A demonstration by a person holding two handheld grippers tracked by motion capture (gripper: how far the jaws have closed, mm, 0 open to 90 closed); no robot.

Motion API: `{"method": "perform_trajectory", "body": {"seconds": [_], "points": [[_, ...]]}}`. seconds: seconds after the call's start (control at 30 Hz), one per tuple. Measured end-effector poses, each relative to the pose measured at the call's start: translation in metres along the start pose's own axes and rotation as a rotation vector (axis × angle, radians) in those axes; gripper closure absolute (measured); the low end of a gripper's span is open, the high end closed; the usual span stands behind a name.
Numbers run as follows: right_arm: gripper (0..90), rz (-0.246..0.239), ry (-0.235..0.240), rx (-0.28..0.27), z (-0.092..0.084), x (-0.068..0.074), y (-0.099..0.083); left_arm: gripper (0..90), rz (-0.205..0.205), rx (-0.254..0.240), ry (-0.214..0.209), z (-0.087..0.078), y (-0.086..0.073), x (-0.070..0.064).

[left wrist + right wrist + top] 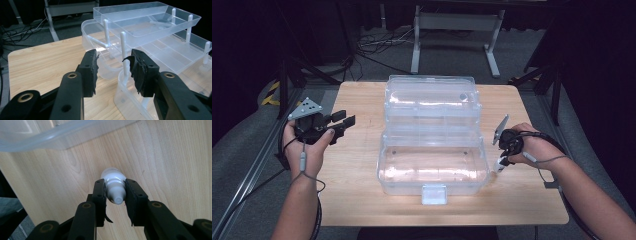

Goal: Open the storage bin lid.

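A clear plastic tiered box [432, 165] stands open in the middle of the wooden table [357, 175], its upper trays [430, 102] fanned out to the back. My left gripper [343, 120] hovers left of the box, open with nothing between its pads [91, 70], facing the trays [150, 30]. At the box's right side my right gripper [501, 159] points down at the table, shut on a small white dropper bottle [113, 178]. Its cap faces the camera. The bottle [500, 165] shows white below that hand, beside the box's rim [50, 137].
The box's latch [434, 194] juts toward the table's front edge. Bare wood lies on both sides of the box. Behind the table stand a metal frame [457, 30] and loose cables [377, 45] on the floor. Dark stand legs [287, 85] flank the table.
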State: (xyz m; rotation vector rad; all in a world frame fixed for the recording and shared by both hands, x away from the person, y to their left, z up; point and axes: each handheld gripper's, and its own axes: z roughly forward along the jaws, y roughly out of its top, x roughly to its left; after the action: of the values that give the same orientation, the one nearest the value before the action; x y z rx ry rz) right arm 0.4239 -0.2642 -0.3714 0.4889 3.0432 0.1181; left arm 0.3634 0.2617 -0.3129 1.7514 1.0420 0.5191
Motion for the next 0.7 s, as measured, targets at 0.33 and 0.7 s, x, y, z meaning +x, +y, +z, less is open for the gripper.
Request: {"method": "perform_trajectory", "body": {"seconds": [0.33, 0.7], "points": [[71.2, -0.022, -0.013, -0.026, -0.033, 0.006, 0.006, 57.3, 0.002, 0.012, -0.003, 0.001, 0.0, 0.0], [71.2, -0.05, -0.032, -0.033, -0.062, 0.014, 0.018, 57.1, 0.005, 0.012, -0.007, 0.001, 0.0, 0.0]]}}
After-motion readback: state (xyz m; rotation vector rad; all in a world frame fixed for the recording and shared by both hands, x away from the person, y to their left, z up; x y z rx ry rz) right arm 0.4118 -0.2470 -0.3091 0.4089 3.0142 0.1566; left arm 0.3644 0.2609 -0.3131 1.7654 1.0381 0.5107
